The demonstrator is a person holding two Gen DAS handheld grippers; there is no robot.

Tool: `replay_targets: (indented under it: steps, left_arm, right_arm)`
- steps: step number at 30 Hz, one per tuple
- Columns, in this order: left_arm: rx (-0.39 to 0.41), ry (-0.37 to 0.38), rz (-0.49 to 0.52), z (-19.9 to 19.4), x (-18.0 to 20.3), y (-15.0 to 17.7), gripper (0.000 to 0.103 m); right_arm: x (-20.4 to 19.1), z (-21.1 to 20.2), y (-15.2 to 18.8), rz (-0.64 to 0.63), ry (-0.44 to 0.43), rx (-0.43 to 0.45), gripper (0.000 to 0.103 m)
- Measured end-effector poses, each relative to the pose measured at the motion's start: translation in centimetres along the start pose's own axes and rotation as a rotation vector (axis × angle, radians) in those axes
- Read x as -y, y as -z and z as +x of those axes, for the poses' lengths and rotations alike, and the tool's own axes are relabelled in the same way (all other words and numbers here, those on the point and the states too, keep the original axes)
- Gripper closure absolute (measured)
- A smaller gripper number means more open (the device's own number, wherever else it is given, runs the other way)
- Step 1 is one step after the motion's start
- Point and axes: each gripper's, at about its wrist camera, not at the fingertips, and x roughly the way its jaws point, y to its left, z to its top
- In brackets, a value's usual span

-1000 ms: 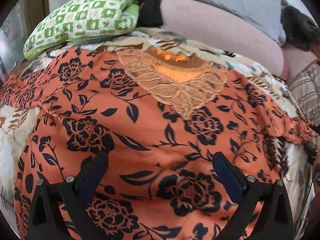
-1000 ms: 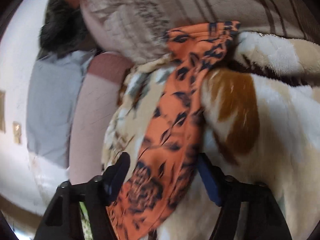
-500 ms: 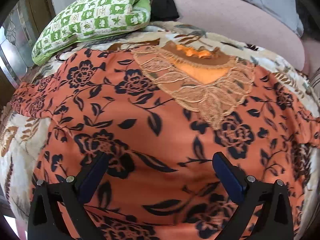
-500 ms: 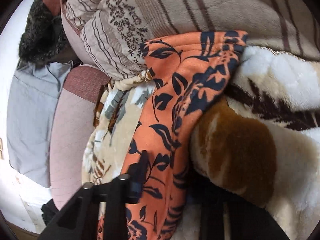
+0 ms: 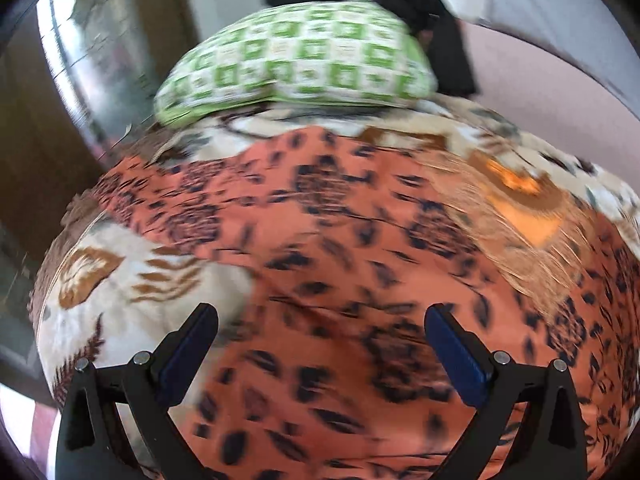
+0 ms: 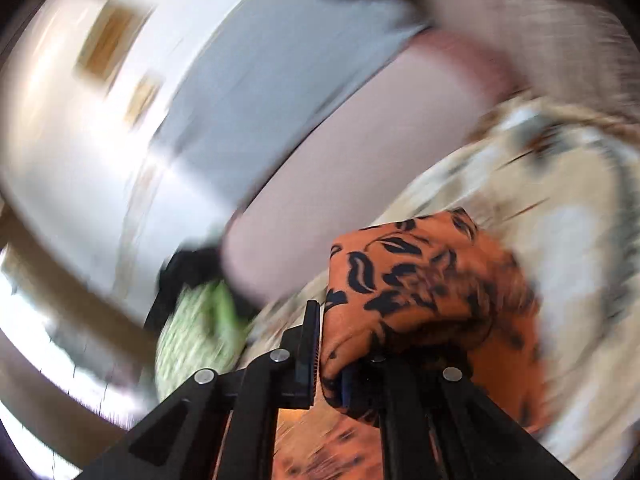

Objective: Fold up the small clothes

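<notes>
The orange floral garment [image 5: 340,280] lies spread on the patterned blanket [image 5: 120,280]. One sleeve [image 6: 408,280] is bunched, clamped in the right gripper [image 6: 330,364], whose fingers have just closed; a shallow bite may slip. The left gripper [image 5: 320,354] hovers with fingers spread, grasping nothing.

A cream blanket [image 5: 132,300] with brown leaf patterns covers the bed. At its far edge lies a green and white checked pillow [image 5: 296,56], and a black cloth [image 5: 432,12] rests on top of the pillow. Behind them runs a padded pink headboard [image 6: 360,152] with a grey pillow [image 6: 280,80] leaning on it. The wall [image 6: 60,120] is white and bright, with two small blurred frames [image 6: 108,40].
</notes>
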Motion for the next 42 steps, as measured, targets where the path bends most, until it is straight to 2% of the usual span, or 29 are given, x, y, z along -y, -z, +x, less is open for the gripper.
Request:
replay_targets:
  steps: [4,7,9,10,12,13,14,16,18,20,24,26,30,31,32,34,36,39,42]
  left_arm:
    - [0.003,-0.038,-0.071,0.4,-4.1,-0.8,0.000]
    - [-0.001,-0.061,-0.129,0.9,-7.0,-1.4,0.000]
    - [-0.009,-0.064,-0.161,1.2,-8.5,-1.5,0.000]
    - [-0.016,-0.061,-0.184,1.3,-9.3,-1.6,0.000]
    - [-0.027,-0.043,-0.223,1.6,-10.5,-1.6,0.000]
    - [-0.031,-0.034,-0.235,1.7,-10.8,-1.7,0.000]
    - [-0.036,-0.021,-0.243,1.7,-11.0,-1.7,0.000]
    - [-0.041,0.003,-0.238,1.7,-10.6,-1.7,0.000]
    - [-0.036,0.020,-0.213,1.4,-9.7,-1.6,0.000]
    - [-0.023,0.044,-0.173,0.9,-8.4,-1.5,0.000]
    - [-0.001,0.091,-0.061,-0.1,-4.6,-1.1,0.000]
    - [0.001,0.100,-0.005,-0.5,-2.5,-0.5,0.000]
    - [0.044,0.105,0.125,-1.1,1.6,0.1,0.000]
    - [0.049,0.110,0.137,-1.2,2.1,0.2,0.000]
    - [0.052,0.121,0.145,-1.2,2.7,0.3,0.000]
    - [0.052,0.171,0.167,-1.3,4.7,0.5,0.000]
    - [0.062,0.187,0.203,-1.7,6.5,0.9,0.000]
    - [0.102,0.156,0.295,-2.2,9.9,1.8,0.000]
    - [0.094,0.053,0.334,-0.7,11.6,2.0,0.000]
  right_arm:
    - [-6.6,7.2,7.0,-0.095,-0.072,-0.164,0.094]
    - [-9.5,12.4,13.2,-0.139,-0.081,-0.301,0.094]
    - [-10.8,16.1,18.1,-0.188,-0.031,-0.436,0.093]
    - [-11.0,16.8,19.8,-0.212,-0.008,-0.473,0.087]
    - [-11.2,18.7,23.4,-0.265,0.040,-0.577,0.062]
    - [-10.9,18.9,24.5,-0.255,0.010,-0.601,0.039]
    - [-10.7,17.9,25.0,-0.241,-0.033,-0.572,0.024]
    - [-10.3,16.5,24.8,-0.213,-0.053,-0.559,0.014]
    - [-9.4,14.8,23.8,-0.144,-0.088,-0.594,0.014]
    - [-8.8,12.1,22.7,-0.129,-0.108,-0.574,0.014]
    - [-7.8,7.4,20.0,-0.084,-0.092,-0.398,0.015]
    - [-6.4,5.9,18.8,-0.047,-0.060,-0.341,0.024]
    - [-3.6,5.1,17.9,0.000,0.044,-0.269,0.025]
    - [-3.4,5.3,17.6,-0.007,0.064,-0.258,0.028]
    - [-3.2,5.4,17.4,-0.017,0.071,-0.253,0.036]
    - [-2.8,6.0,16.4,-0.011,0.029,-0.240,0.049]
    - [-1.7,5.9,15.3,0.020,0.020,-0.185,0.058]
    - [0.3,6.2,14.1,0.080,0.021,-0.136,0.063]
    - [1.8,7.1,13.8,0.140,-0.002,-0.156,0.063]
